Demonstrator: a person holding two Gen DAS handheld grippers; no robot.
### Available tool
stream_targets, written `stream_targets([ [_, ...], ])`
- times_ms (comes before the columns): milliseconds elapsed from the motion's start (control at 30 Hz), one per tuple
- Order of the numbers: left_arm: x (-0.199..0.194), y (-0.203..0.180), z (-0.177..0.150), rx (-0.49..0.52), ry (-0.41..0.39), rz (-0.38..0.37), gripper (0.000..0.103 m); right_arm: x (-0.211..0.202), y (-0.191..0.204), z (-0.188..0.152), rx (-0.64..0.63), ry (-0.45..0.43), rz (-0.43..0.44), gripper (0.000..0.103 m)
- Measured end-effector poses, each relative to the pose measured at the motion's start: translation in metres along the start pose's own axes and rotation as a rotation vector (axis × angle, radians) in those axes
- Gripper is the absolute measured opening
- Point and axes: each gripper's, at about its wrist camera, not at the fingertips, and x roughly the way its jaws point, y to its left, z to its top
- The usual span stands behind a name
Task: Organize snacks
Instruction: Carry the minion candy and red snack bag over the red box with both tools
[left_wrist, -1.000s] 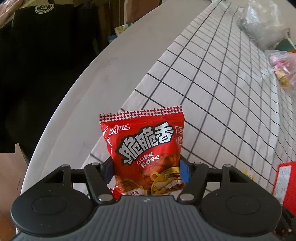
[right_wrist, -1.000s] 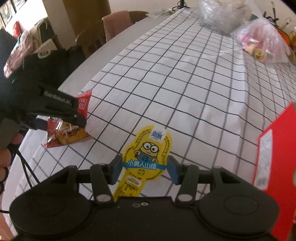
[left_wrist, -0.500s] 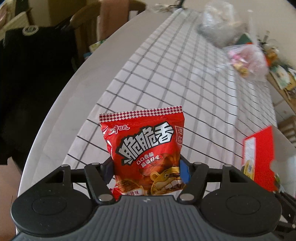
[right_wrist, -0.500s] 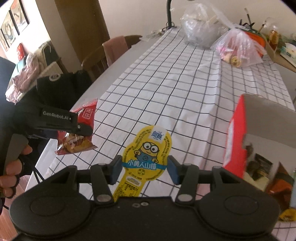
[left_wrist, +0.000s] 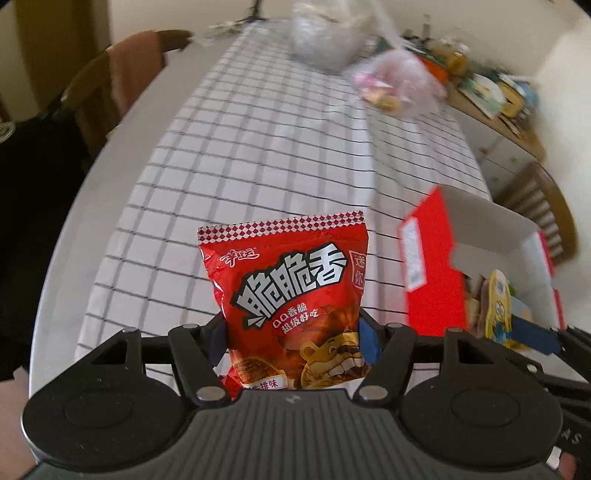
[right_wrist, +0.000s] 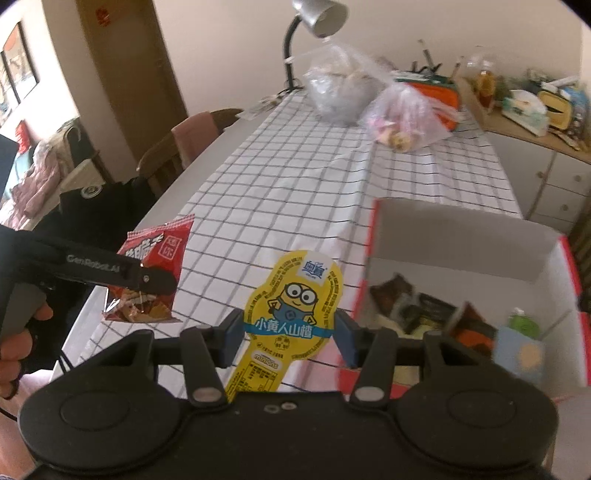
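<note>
1. We hold a snack in each hand: the left gripper (left_wrist: 291, 341) pinches the lower half of a red foil crisp packet with bold white lettering (left_wrist: 286, 295), and the right gripper (right_wrist: 290, 332) pinches a flat yellow cartoon-printed snack pack with a blue band (right_wrist: 293, 314) across its middle.
2. Neither grip has altered over the last second; both packets sit between the pads just as before.
3. What has changed is the outlook. A second ago both cameras looked down closely on the white tablecloth with a black grid (right_wrist: 288, 192); now both have lifted and swung round, and far more of the table and room shows.
4. The open red cardboard box with a white interior (right_wrist: 546, 280), earlier only a red sliver at the right edge, now stands in full view, with several snacks already lying inside.
5. In the left view the yellow pack (left_wrist: 498, 306) appears just beside the box's (left_wrist: 430, 258) opening, so we judge the right hand the nearer to dropping its load.
6. We take it that both packets are being carried to the box, and releasing them over it remains to be done.
</note>
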Motion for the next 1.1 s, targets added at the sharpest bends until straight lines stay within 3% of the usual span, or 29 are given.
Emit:
stream_targets([
  [567,0.017,-0.126,0.005,0.200,0.044,-0.092,0.067,-0.032,-0.113,-0.017,0.111,-0.039,-0.156,0.050],
  [1100,0.070,-0.210,0.017,0.300,0.123,-0.077,0.068,-0.003,-0.193,-0.007,0.161,0.015,-0.277,0.051],
])
